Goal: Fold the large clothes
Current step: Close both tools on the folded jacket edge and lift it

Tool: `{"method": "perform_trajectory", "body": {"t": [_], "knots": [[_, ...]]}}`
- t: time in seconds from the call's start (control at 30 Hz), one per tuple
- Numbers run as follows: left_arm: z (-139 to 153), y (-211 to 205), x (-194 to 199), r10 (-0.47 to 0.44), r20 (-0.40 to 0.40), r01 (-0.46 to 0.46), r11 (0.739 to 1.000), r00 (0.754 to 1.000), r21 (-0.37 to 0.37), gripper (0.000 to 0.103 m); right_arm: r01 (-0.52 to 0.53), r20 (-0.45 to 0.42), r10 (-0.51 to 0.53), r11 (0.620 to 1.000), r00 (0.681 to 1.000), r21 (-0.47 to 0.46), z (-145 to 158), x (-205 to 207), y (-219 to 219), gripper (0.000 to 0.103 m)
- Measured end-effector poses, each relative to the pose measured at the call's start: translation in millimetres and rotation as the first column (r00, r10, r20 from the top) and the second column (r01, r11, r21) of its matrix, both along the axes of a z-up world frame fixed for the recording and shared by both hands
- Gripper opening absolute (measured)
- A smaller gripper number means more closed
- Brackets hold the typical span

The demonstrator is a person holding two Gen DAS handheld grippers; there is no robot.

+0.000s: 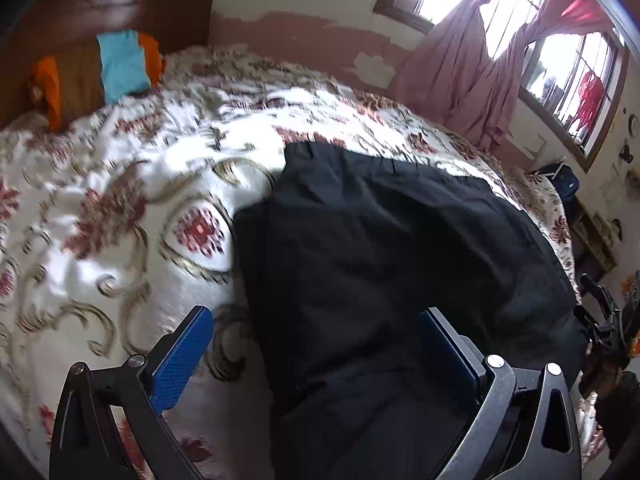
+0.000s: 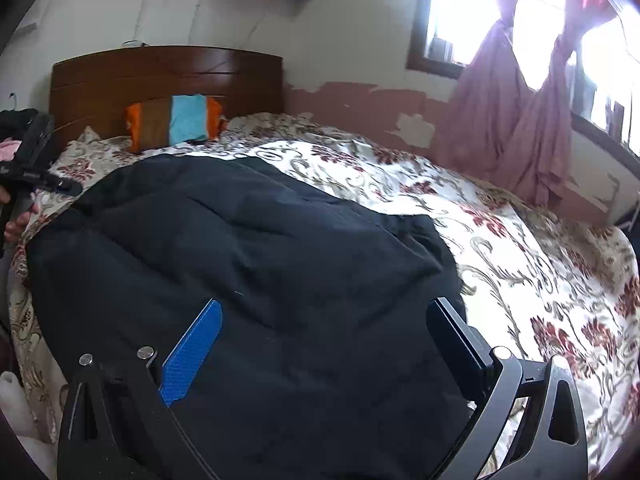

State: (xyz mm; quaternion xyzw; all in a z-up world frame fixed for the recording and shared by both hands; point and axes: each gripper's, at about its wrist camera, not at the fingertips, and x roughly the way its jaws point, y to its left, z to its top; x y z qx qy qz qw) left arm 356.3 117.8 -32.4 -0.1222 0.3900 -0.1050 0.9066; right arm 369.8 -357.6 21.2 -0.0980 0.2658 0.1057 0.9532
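Both tongs spread wide, nothing between their fingers

The left tongs (image 1: pixel 316 344) fill the bottom of the left wrist view, blue-padded fingers (image 1: pixel 182 356) far apart. The right tongs (image 2: pixel 326 338) sit the same way in the right wrist view, fingers gaping. At that view's left edge the left tongs show again, gripped by a hand (image 2: pixel 16 220); their fingers are unclear there.

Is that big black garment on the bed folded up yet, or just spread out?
Mostly spread: the big black garment lies wide across the floral bedspread, with one layer lapped over near its far edge.
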Motion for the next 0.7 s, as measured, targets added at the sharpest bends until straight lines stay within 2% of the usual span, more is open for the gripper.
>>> {"method": "perform_trajectory", "body": {"t": [0.2,0.43,0.5,0.6,0.7], "knots": [[-22,-9,11,-0.022,-0.071,0.022,1.0,0.997,-0.013,0.103,0.086,-0.046,-0.082,0.993,0.996,0.08,1,18,-38,0.1],[-35,-18,21,-0.051,-0.125,0.051,0.999,0.991,-0.008,0.103,0.161,-0.174,-0.126,0.965,0.977,0.206,-11,59,-74,0.1],[-39,-16,23,-0.062,-0.135,0.058,0.998,0.989,-0.033,0.103,0.179,-0.238,-0.12,0.953,0.964,0.246,-22,73,-82,0.1],[-45,-11,25,-0.073,-0.146,0.061,0.995,0.987,-0.082,0.103,0.209,-0.309,-0.124,0.943,0.943,0.258,-43,88,-90,0.1],[-51,-6,26,-0.088,-0.151,0.068,0.989,0.985,-0.135,0.103,0.199,-0.365,-0.068,0.922,0.928,0.333,-63,93,-93,0.1]]}}
